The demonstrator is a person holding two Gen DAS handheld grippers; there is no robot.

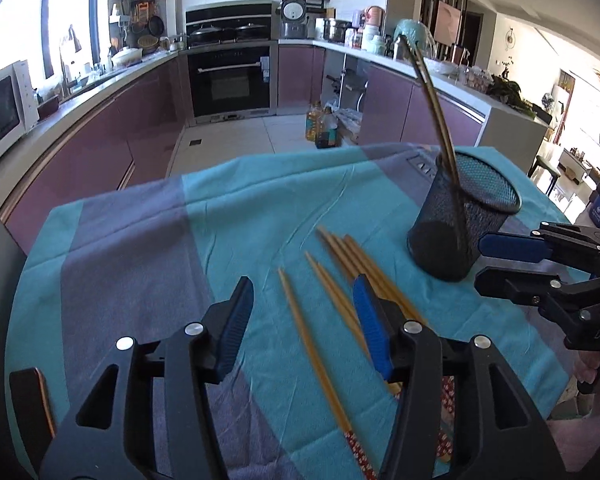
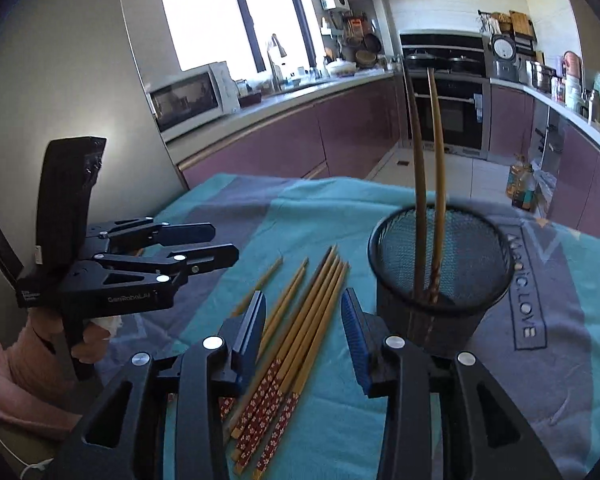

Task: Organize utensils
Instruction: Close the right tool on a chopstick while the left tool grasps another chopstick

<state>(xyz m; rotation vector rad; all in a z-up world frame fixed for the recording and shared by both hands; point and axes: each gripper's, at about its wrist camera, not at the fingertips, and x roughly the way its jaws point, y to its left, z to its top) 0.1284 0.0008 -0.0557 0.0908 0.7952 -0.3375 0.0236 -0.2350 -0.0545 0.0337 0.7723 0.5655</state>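
Several bamboo chopsticks (image 1: 332, 304) with red patterned ends lie on the teal and grey cloth (image 1: 140, 240); they also show in the right wrist view (image 2: 300, 320). A black mesh cup (image 1: 460, 220) stands at the right with two chopsticks (image 1: 436, 108) upright in it; the cup (image 2: 440, 276) and its chopsticks (image 2: 428, 160) show in the right wrist view too. My left gripper (image 1: 304, 312) is open and empty over the loose chopsticks. My right gripper (image 2: 304, 324) is open and empty above the chopstick bundle, left of the cup. It shows side-on in the left wrist view (image 1: 480, 264).
The table sits in a kitchen with purple cabinets (image 1: 100, 152), an oven (image 1: 230, 80) and a microwave (image 2: 188, 96) on the counter. Oil bottles (image 1: 320, 126) stand on the floor beyond the table. The left gripper (image 2: 220, 244) appears in the right wrist view.
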